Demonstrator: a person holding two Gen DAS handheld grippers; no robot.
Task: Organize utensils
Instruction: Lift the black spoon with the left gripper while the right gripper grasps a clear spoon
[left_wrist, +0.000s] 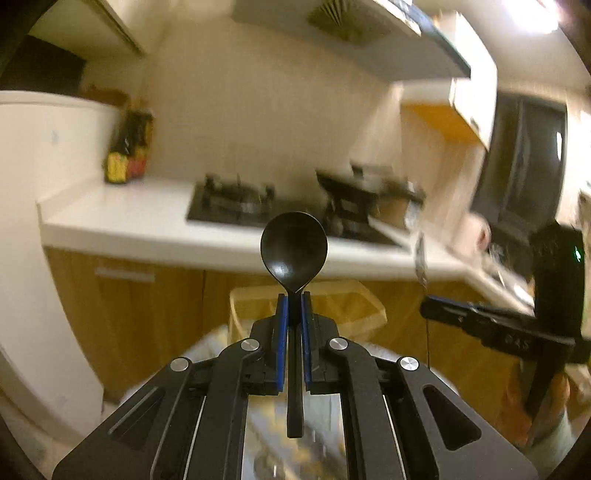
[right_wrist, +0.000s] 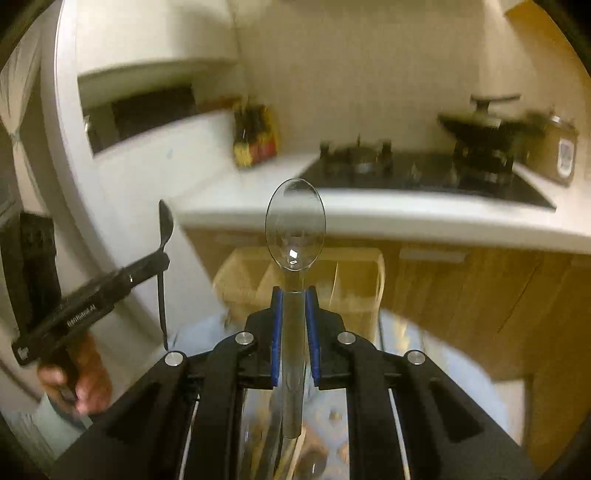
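My left gripper (left_wrist: 294, 301) is shut on a black plastic spoon (left_wrist: 293, 247), bowl up and handle hanging down between the blue pads. In the right wrist view the same black spoon (right_wrist: 165, 236) shows at the left, held edge-on by the left gripper (right_wrist: 162, 260) with a hand below it. My right gripper (right_wrist: 294, 295) is shut on a clear plastic spoon (right_wrist: 294, 221), bowl up, handle running down between the pads. In the left wrist view the right gripper (left_wrist: 428, 308) sticks in from the right; the clear spoon (left_wrist: 420, 258) in it is a faint blur.
A white kitchen counter (right_wrist: 369, 210) with a black gas hob (right_wrist: 424, 177) and a pot runs across the back. A yellowish bin (left_wrist: 306, 306) stands before the wooden cabinets. Bottles (left_wrist: 127, 147) sit at the counter's left, beside a white fridge (left_wrist: 44, 184). Blurred items lie below both grippers.
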